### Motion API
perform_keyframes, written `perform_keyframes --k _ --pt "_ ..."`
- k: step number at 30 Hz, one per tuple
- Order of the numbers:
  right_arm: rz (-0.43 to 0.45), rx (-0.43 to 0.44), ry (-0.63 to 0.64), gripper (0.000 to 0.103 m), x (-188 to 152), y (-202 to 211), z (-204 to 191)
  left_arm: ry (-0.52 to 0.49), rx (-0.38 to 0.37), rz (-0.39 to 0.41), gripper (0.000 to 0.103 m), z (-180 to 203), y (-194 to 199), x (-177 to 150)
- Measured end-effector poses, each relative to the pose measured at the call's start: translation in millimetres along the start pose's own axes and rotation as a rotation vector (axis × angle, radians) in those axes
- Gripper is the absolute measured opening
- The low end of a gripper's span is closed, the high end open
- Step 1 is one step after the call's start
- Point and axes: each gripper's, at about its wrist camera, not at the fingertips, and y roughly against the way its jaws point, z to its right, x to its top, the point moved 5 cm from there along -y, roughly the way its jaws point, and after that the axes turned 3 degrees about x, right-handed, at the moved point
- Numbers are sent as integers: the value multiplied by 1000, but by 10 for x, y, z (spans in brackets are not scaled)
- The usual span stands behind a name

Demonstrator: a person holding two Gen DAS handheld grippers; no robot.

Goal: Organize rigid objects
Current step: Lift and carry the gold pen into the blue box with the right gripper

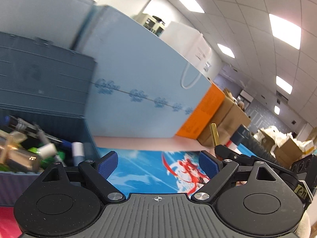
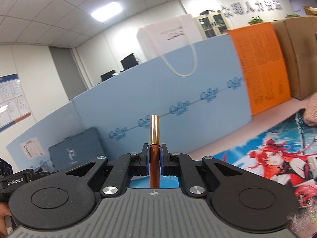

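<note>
Pinching the pen [image 2: 154, 138] upright at its amber barrel, the right hand-held gripper [image 2: 154, 158] carried it above the table [image 2: 218, 138] (clear of clutter); the left hand-held gripper [image 1: 158, 163], spread, waited beside the bin [image 1: 87, 138].

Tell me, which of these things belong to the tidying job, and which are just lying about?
Part of the job:
- gold-capped pen, clamped in the right gripper
- grey-blue box holding pens and markers
- left gripper, open with nothing in it

Just lying about:
- anime desk mat
- light blue board
- white paper bag
- orange box
- cardboard boxes
</note>
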Motion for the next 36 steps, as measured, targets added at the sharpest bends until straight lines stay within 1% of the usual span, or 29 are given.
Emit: perform_keyframes --k 10,13,18,20,22,25,28,30,32,36 --pt "-12 138 121 10 -53 -381 -779 57 79 89 91 -639 607 244" --pt "-12 170 149 10 -76 -507 -983 78 90 102 94 -827 740 304" --pt "24 244 181 10 -134 -688 -1264 136 54 120 94 -1016 841 367" --pt "53 272 186 10 -164 -759 -1344 157 37 123 94 -1053 855 376" --pt "88 318 161 10 -213 -847 -1400 171 22 120 94 -1078 833 382" --pt "133 347 177 10 -310 -988 -1472 193 10 109 94 -1120 780 387" --pt "129 368 214 10 -427 -1147 -1512 217 10 105 94 -1184 763 385" --pt "118 379 259 10 -518 -1236 -1546 234 12 107 94 -1233 756 391" --pt "115 377 331 10 -605 -1300 -1591 253 13 114 94 -1282 765 398" --pt "104 325 572 10 -825 -1400 -1687 277 17 124 95 -1352 777 401"
